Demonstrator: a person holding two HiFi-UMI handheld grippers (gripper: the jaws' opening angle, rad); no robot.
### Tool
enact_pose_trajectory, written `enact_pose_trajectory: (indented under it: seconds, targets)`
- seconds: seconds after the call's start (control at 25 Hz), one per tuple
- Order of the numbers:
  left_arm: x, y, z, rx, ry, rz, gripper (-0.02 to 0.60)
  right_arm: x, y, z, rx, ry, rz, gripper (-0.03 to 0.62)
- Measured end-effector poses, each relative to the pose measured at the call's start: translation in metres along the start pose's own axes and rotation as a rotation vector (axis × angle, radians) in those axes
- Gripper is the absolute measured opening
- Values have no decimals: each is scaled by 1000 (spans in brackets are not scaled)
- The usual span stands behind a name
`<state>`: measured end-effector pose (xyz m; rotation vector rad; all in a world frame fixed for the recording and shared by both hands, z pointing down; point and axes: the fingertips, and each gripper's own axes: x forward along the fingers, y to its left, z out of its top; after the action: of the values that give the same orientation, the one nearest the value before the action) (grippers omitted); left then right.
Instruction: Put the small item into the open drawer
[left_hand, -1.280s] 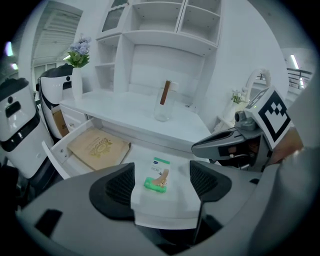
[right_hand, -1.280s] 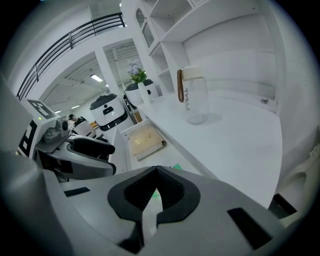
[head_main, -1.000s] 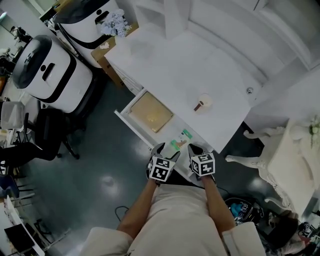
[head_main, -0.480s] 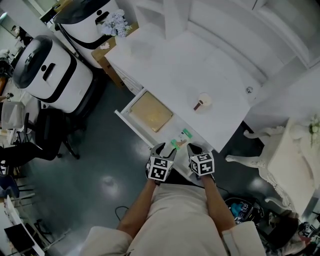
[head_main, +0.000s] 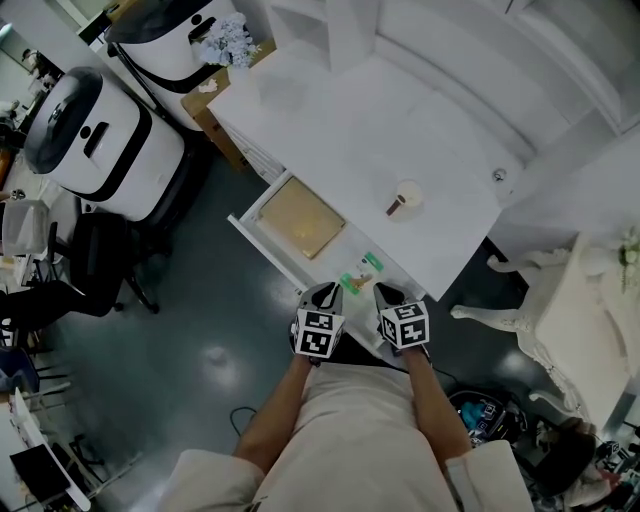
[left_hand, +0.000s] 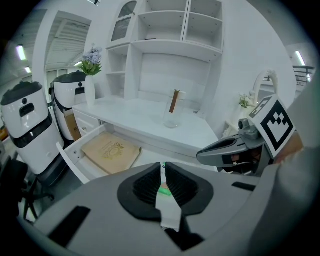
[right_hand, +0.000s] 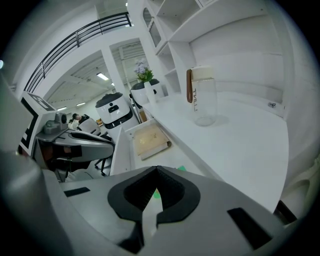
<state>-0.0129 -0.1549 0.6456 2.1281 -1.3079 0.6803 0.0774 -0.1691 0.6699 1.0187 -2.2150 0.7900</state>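
The left claw (left_hand: 163, 169) has just been closing. Now its black pads (left_hand: 147, 186) are almost together, with only a thin slit left. A bit of the small flat green item (left_hand: 162, 189) shows in that slit, so it looks pinched by its thin edge. The right claw (right_hand: 153, 170) has its tips pressed together and holds nothing. The flat tan pad (head_main: 300, 217) lies in the open white drawer (head_main: 265, 257). The green item is over the bare end of that drawer, to the right of the pad in the head view. The right claw is a little further from the pad on that same side. A second small green piece (head_main: 372, 262) also lies right of the pad, close under the edge of the white table (head_main: 340, 120). I think the grip is weak, because so little of the item is caught. It could slip out and drop past the drawer front onto the dark floor (head_main: 200, 300). The right claw is so near that a bump could knock the item loose.
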Motion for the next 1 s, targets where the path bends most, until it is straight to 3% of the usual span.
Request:
enact_pose_trajectory:
  seconds: [0.2,1.0]
  targets:
    - [1,1,-3,-6,13,-5,17,1,-1,-3,4,7,-1,23]
    - [9,5,-6,-5,3,-32,17,-1,-9,-1,5,-3,-29,23]
